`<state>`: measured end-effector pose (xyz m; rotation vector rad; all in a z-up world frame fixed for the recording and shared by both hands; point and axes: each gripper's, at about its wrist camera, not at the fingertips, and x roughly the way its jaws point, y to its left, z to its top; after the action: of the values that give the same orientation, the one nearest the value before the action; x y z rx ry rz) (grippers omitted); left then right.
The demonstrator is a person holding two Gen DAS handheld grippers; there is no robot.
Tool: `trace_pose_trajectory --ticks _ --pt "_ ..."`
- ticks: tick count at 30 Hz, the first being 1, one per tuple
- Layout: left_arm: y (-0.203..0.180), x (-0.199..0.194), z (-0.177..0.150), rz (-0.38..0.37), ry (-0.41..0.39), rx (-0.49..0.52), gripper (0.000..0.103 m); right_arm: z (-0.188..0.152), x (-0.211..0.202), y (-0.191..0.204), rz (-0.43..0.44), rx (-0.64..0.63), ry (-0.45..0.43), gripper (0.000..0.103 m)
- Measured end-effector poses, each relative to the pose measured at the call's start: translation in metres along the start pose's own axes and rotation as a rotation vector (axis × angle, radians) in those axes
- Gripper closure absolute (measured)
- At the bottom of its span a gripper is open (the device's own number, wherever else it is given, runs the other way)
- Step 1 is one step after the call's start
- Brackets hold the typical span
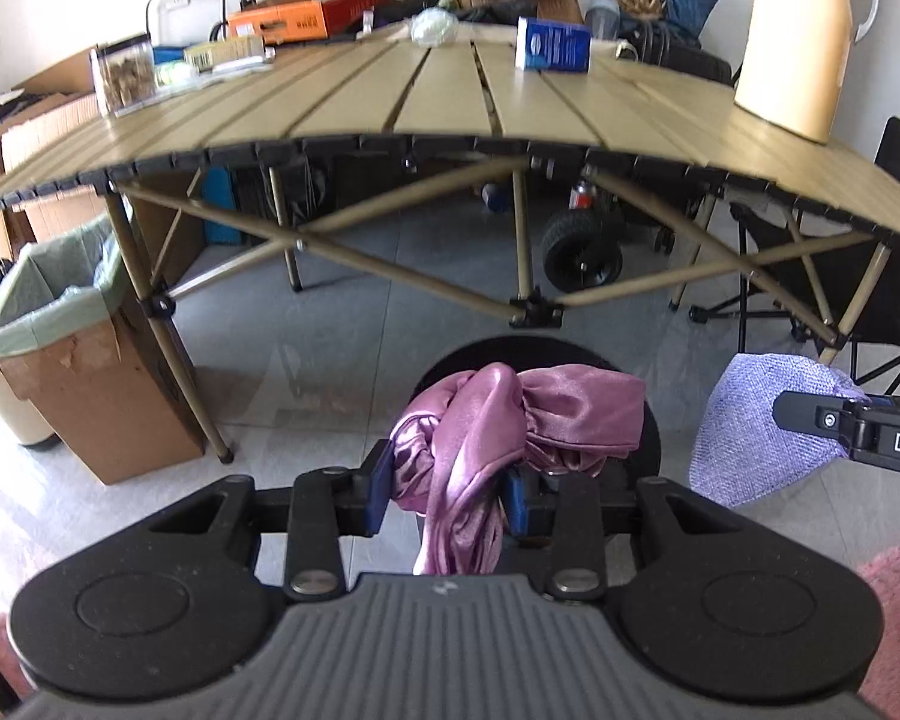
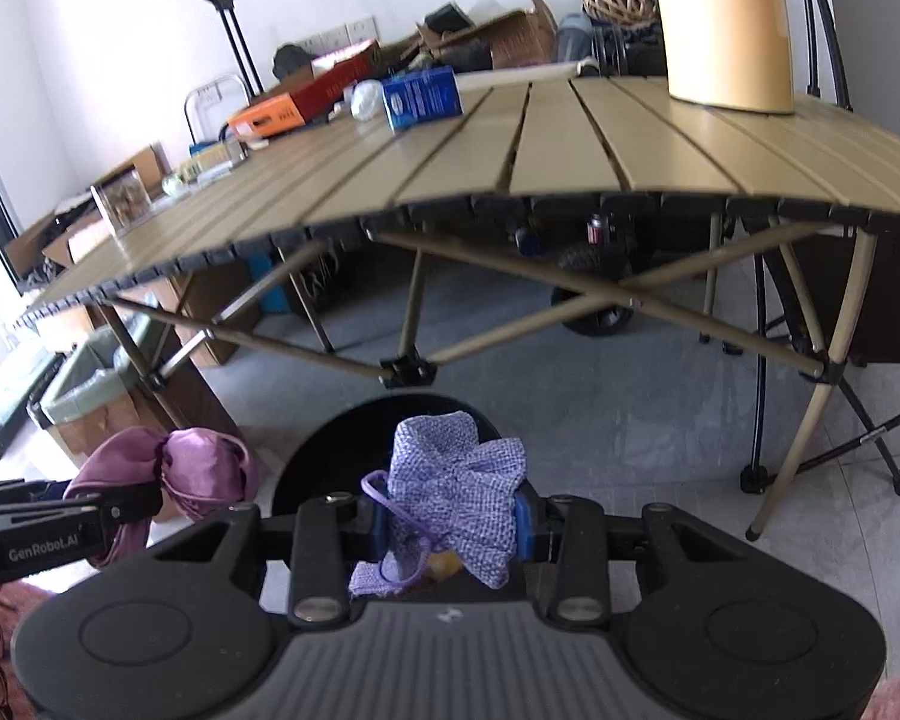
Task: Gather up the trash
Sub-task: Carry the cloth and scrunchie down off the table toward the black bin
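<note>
A crumpled pink satin cloth [image 1: 498,420] with a glossy sheen is bunched into a knotted wad, pinched between the blue pads of the left tool [image 1: 447,495]; one long fold hangs down below the pads. It is held in the air below the front edge of the tan slatted folding table [image 1: 450,96]. A lilac knitted mesh cloth [image 2: 456,492] with a thin purple cord loop is folded into a loose lump, clamped in the right tool [image 2: 450,525], also below the table's front edge. A cardboard box lined with a pale green bag [image 1: 60,324] stands open on the floor beside the table's left leg.
</note>
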<state>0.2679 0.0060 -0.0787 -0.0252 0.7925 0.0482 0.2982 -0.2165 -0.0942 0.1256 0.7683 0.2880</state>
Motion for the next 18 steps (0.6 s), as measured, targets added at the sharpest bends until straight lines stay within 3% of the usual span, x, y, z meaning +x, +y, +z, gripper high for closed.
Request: trace_pose_trajectory --ticks 18 --pt "0.02 0.07 -0.022 0.012 0.182 -0.025 0.066 -0.031 0.064 -0.031 -0.091 0.035 0.209 0.067"
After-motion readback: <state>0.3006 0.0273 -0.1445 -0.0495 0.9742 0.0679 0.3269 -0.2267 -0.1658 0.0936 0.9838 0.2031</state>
